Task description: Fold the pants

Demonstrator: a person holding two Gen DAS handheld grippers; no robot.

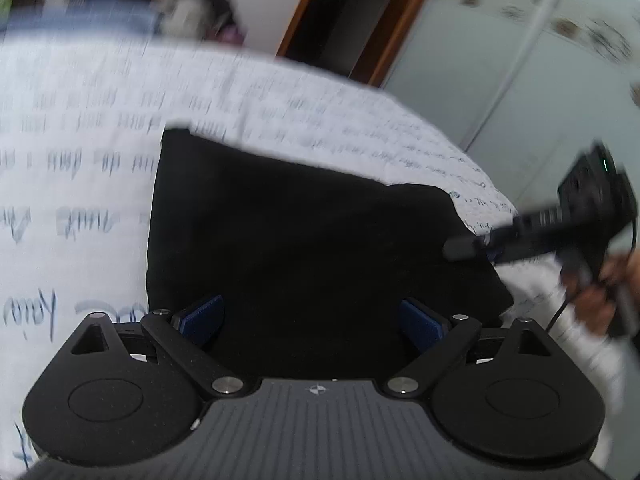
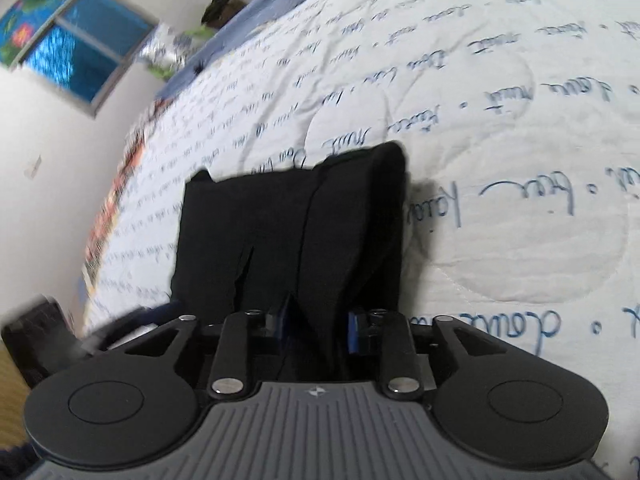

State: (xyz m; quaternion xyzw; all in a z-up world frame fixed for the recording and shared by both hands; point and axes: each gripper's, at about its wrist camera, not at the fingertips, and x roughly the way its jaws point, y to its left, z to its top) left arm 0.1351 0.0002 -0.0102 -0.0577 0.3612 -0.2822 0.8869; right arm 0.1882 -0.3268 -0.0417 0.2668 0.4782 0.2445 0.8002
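One pair of black pants (image 1: 304, 232) is lying folded into a compact block on the bed's white quilt (image 1: 80, 128), which is printed all over with blue handwriting. Through my left wrist camera, I am holding my left tool (image 1: 311, 322) just over the near edge of that block, its blue pads (image 1: 202, 314) standing wide apart with nothing pinched between them. Off to the right I am seeing my right tool (image 1: 460, 250) reaching in toward the block's right edge, gripped in my hand (image 1: 612, 284); from here I cannot tell whether it is touching the cloth.

Through my right wrist camera, I am looking along my right tool (image 2: 320, 330), whose pads are sitting close together. A ridge of the dark fabric (image 2: 320, 240) is running up between them, though everything there is so black that I cannot tell whether they are actually pinching it. The pants are showing several stacked layers, with one thicker roll along the right side.

Judging by the drape, this cloth is soft, light and limp, so it will sag and slide apart if lifted by one layer. I would take hold at a folded edge or corner, catching all layers together.
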